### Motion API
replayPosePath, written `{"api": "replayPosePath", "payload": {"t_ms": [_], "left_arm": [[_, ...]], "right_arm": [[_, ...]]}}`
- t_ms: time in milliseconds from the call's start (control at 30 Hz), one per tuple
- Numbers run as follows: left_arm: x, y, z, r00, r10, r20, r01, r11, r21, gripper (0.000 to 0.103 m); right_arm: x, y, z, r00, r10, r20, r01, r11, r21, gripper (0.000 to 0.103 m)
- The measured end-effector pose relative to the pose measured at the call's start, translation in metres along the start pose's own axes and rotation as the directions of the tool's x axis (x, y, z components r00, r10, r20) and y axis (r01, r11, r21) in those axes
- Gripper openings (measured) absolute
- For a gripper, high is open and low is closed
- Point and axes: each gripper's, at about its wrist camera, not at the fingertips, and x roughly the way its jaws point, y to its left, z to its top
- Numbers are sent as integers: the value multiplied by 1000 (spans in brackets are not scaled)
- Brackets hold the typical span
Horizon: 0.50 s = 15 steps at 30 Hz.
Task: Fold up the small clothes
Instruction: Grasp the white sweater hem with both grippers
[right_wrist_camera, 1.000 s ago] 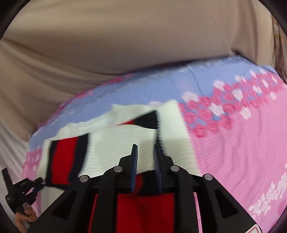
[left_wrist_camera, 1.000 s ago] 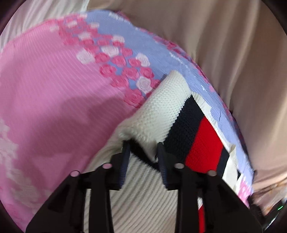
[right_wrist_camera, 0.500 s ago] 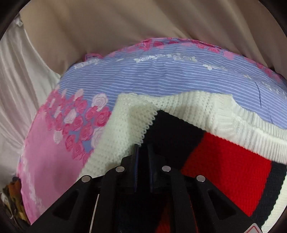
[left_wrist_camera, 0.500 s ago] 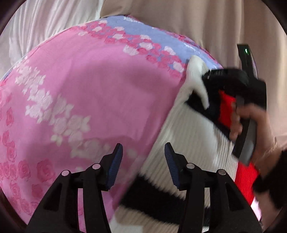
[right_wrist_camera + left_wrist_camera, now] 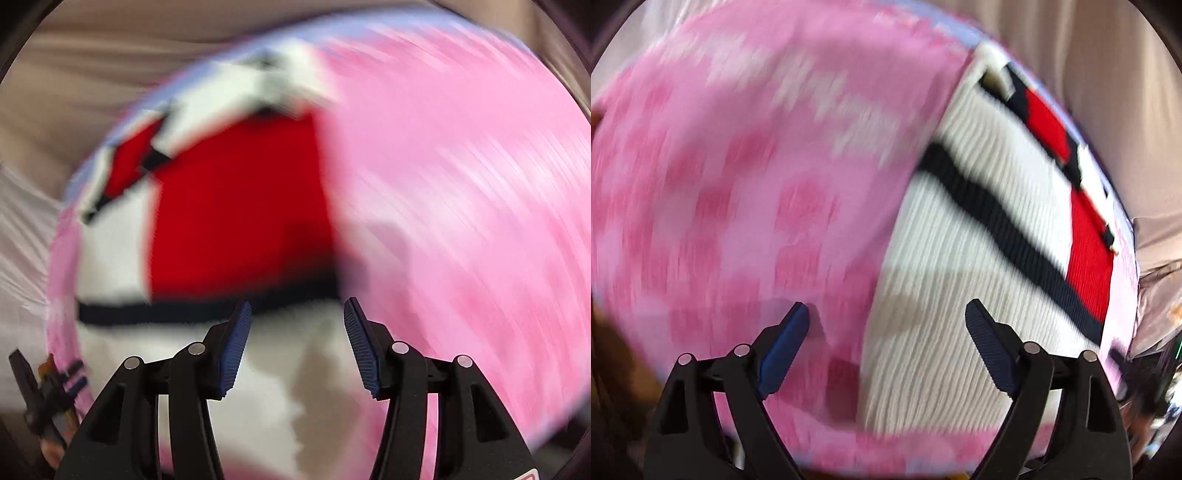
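The sweater (image 5: 960, 258) lies flat on the pink sheet (image 5: 738, 184). Left gripper (image 5: 886, 332) and right gripper (image 5: 297, 332) hover over it, jaws opening, nothing between them. Best to pinch the near white hem at both corners, then lift evenly.

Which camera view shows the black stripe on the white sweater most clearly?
The left wrist view: the black stripe runs diagonally across the white sweater, with ribbing visible. The right wrist view shows the stripe too, but more blurred and partly behind a fingertip.
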Motion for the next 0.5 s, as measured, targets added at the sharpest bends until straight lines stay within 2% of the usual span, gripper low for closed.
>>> {"api": "replayPosePath", "payload": {"t_ms": [67,167,233,300,400,467,500], "left_arm": [[-7,-4,-20,999,32,17,-33,999,14,89],[-4,-14,-36,999,53,-8,-53,998,12,91],[-1,-21,-42,1000,18,-21,-18,1000,-12,91],[0,-26,-45,1000,-21,-10,21,999,-50,91],[5,-33,-43,1000,3,12,-3,998,-64,90],[6,-42,-36,1000,7,13,-7,999,-36,70],[6,-46,-33,1000,-9,-3,9,1000,-17,39]], "right_arm": [[-6,-29,-40,998,-1,-56,2,1000,20,52],[0,-44,-82,990,87,-109,-83,995,47,52],[0,-36,-89,994,94,-60,-93,996,12,62],[10,-21,-85,984,167,-63,-168,986,-12,62],[22,-1,-77,975,213,-56,-215,976,-33,62],[27,9,-70,976,215,-44,-218,974,-68,44],[29,14,-66,973,220,-64,-225,971,-77,10]]}}
